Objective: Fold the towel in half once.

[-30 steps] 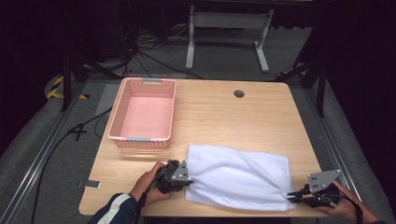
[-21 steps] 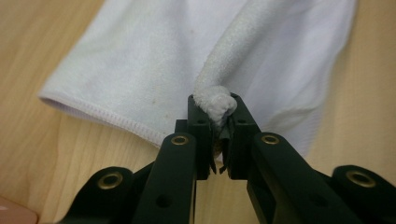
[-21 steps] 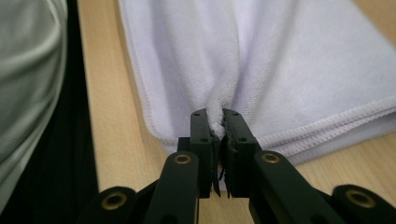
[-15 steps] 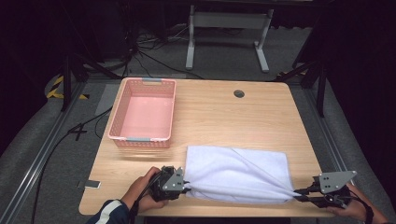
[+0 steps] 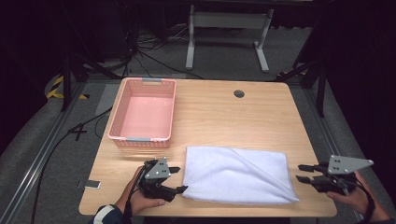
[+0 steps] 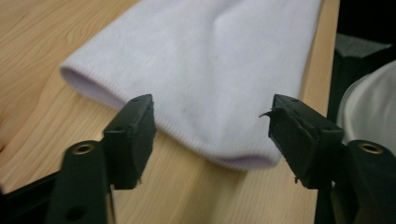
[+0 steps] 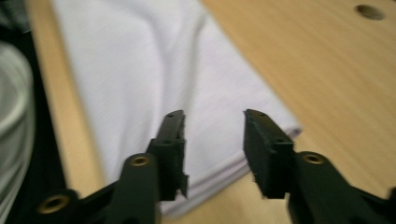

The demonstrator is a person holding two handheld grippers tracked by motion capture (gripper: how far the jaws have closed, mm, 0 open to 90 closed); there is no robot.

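With the folded white towel (image 5: 238, 175) lying flat at the desk's (image 5: 224, 116) near edge and both the left gripper (image 5: 176, 179) and right gripper (image 5: 301, 172) just opening, empty, back straight off without snagging its corners.
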